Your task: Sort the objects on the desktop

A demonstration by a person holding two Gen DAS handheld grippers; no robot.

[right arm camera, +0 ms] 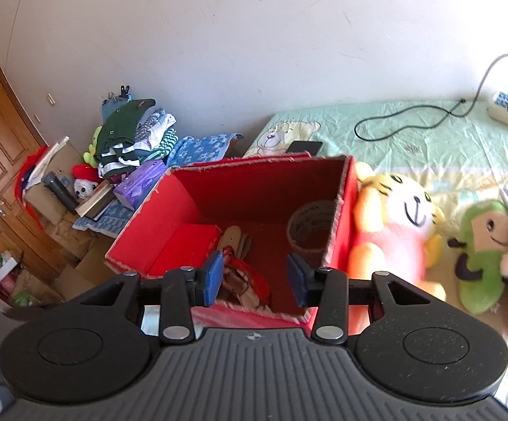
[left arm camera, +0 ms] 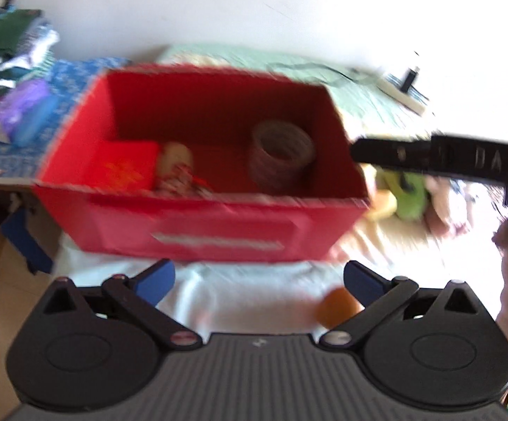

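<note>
- Bed: pale green printed sheet; it carries the box and the toys. A black cable and a power strip lie at its far right corner.
- Red box: open-topped, long axis running left to right in the left wrist view. It sits straight ahead of both grippers and already holds three things.
- Tiger toy: orange and pink plush, touching the box's right wall on the outside. Likely the next thing to sort. It lies to the right of the right gripper's jaws, and the right hand is the nearer of the two.
- Green toy: plush, right of the tiger, pressed against a pink plush at the frame edge.
- Left gripper: jaws spread as wide as they go, nothing between them; held back from the box's near wall, above the sheet. The view is blurred.
- Right gripper: jaws about half spread, pinching nothing; poised over the box's near rim.
- Red packet: flat, in the box's left end.
- Tape roll: standing on its edge face in the box's right end.
- Wooden bits with red thread: mid-box, too jumbled to name.
- Orange object: small, just by the left gripper's right jaw; too blurred to identify.
</note>
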